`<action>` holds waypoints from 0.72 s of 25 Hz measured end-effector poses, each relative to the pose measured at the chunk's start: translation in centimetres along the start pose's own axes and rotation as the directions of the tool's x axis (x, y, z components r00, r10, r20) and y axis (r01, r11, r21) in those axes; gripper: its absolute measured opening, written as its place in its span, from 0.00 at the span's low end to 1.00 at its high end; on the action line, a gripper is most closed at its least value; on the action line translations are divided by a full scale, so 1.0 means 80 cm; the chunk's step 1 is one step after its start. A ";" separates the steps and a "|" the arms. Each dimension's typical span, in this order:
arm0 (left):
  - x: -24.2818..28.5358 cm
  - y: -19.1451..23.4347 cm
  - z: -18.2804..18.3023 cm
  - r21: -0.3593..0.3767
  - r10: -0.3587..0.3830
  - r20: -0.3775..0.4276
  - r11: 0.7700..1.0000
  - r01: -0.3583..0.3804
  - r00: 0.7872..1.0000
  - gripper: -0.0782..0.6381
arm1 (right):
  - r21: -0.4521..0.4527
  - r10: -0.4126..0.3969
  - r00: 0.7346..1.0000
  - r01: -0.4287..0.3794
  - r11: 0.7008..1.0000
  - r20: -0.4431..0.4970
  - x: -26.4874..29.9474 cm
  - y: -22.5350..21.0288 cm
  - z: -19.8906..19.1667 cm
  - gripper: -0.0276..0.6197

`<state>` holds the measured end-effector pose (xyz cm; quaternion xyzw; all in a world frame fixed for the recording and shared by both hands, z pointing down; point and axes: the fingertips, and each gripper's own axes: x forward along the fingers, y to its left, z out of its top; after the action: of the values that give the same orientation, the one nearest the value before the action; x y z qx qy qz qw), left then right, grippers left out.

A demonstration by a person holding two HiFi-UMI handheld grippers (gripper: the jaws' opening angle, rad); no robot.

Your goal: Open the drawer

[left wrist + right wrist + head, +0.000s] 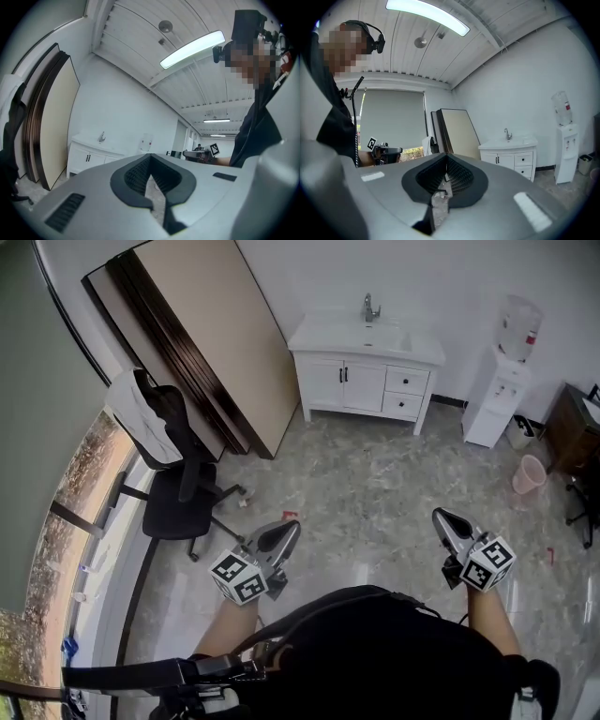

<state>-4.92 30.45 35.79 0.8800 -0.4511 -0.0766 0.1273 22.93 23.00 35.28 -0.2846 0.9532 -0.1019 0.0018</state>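
A white vanity cabinet point(366, 371) with a sink and tap stands against the far wall, well ahead of me across the floor. Its two drawers, upper point(406, 381) and lower point(402, 405), sit shut at its right side, each with a dark knob. My left gripper point(286, 532) and right gripper point(444, 519) are held level in front of my body, far short of the cabinet. Both are shut and hold nothing. The left gripper view has the left gripper point(150, 155) with the cabinet point(89, 157) small at left. The right gripper point(446, 154) points left of the drawers point(523, 160).
A black office chair point(178, 493) with a white garment on its back stands at left by the window. Large boards point(206, 352) lean on the wall left of the vanity. A water dispenser point(502, 395), a pink bin point(528, 474) and a dark cabinet point(570, 427) line the right.
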 end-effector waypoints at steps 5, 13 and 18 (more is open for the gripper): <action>0.058 -0.017 -0.011 0.017 -0.007 -0.019 1.000 0.007 1.000 0.10 | 0.021 -0.005 1.000 0.005 1.000 -0.001 -0.015 -0.066 0.000 0.05; 0.132 0.042 -0.013 -0.010 -0.042 -0.035 0.999 0.041 0.999 0.10 | 0.039 -0.054 0.998 0.054 0.998 -0.011 0.021 -0.132 -0.002 0.05; 0.178 0.108 0.001 -0.006 -0.110 -0.067 0.994 0.110 0.992 0.10 | 0.039 -0.118 0.993 0.118 0.992 0.000 0.076 -0.164 0.010 0.05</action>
<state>-3.36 14.00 37.98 0.9054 -0.3974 -0.0546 0.1390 25.01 8.85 37.40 -0.3403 0.9327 -0.1198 0.0024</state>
